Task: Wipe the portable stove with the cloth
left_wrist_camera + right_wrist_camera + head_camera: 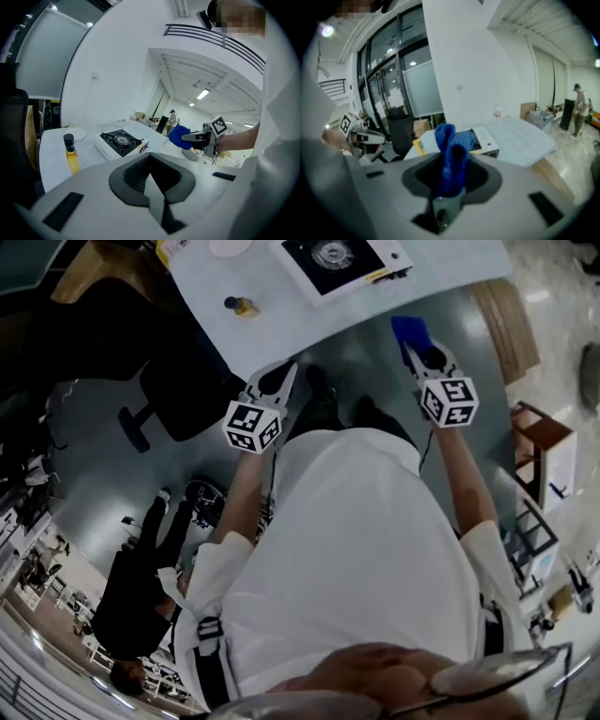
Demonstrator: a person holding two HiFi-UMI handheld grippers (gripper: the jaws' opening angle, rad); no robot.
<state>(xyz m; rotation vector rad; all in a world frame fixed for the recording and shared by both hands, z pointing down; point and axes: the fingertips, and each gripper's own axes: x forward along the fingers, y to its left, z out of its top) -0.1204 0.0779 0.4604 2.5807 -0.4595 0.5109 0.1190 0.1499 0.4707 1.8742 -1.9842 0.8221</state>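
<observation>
Item, left to right. Dark chair [173,381]: on the floor left of the person, clear of the surface [281,320]. Plate [230,247] and small bottle [242,306] of yellow liquid: on the left part of the surface, the bottle upright near the front edge. Left tool [279,379]: jaws together with nothing between them, held in the air short of the surface edge and pointing toward it. Portable stove [339,261]: white body, black top and round burner, flat on the surface toward the far side, well apart from both tools. Right tool [422,354]: jaws clamped on the blue cloth [411,331], which stands bunched beyond the tips; held over the floor, near the surface edge but not over it. Status, by judgement: cloth is in hand, wiping not yet begun; the reach to the stove and the whole wipe are left.
</observation>
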